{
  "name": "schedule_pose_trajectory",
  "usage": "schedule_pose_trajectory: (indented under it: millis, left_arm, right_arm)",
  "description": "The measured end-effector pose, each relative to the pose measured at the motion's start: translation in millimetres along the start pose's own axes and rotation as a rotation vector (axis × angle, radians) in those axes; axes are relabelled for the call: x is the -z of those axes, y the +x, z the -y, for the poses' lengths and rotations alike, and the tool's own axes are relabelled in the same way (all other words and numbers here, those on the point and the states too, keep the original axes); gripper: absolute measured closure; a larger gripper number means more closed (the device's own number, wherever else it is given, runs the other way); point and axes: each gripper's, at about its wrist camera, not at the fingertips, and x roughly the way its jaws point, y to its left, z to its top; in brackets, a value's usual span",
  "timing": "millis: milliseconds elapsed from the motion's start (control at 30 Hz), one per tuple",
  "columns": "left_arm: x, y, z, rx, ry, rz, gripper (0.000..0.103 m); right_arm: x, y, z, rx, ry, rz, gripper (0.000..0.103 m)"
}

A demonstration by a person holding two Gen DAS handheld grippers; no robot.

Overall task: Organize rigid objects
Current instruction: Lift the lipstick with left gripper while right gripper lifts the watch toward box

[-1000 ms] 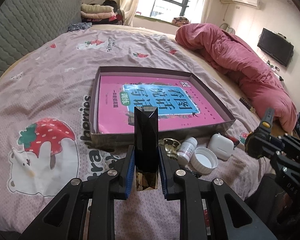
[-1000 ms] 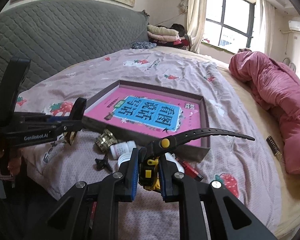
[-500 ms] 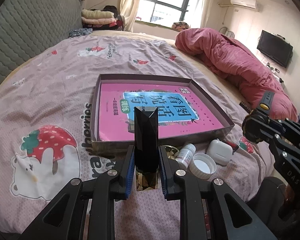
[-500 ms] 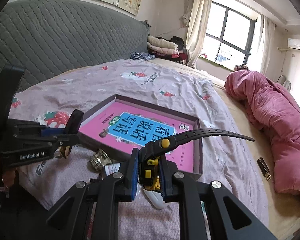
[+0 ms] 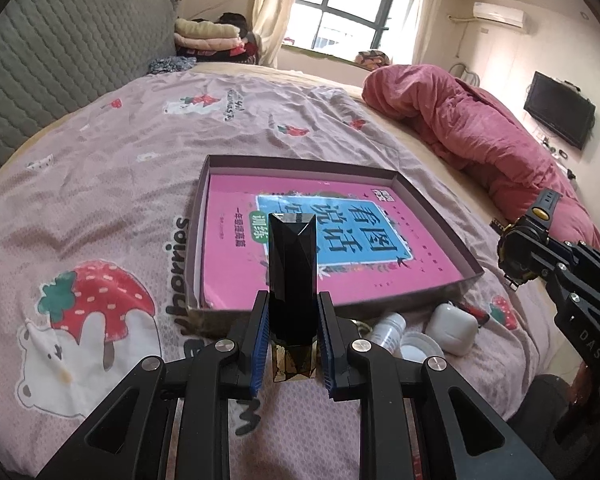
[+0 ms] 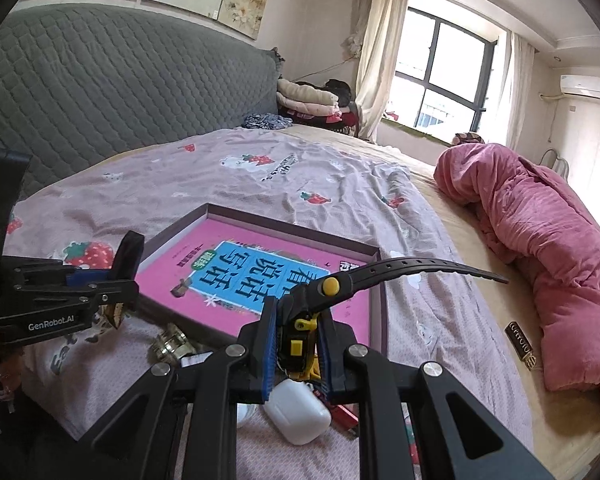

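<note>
left wrist view: left gripper fingers clamped on an upright black faceted bottle, held above the bed short of the box, likely for placing inside. bedsheet reads "berries".

right wrist view: right gripper fingers closed on a black-and-yellow watch, strap pointing over the box. left tool reads "genrobot.ai".

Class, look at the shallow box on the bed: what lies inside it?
The shallow box holds a pink book with a blue title panel, lying flat. Whatever is beneath the book is covered. The black faceted bottle hides part of its near edge.
</note>
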Motion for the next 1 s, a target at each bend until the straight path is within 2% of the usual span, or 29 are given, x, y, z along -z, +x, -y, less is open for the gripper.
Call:
schedule_pose_trajectory:
  millis: [333,1000]
  left_arm:
    - [-14,8,2,-0.018,0.021,0.039,0.08]
    - [-37,30,-5,-0.037,-0.011,0.079,0.08]
  right_arm:
    - [-5,6,-2,0.031,-0.037,0.019,0.085]
    - [-18,28,2,0.132,-0.109,0.027,0.085]
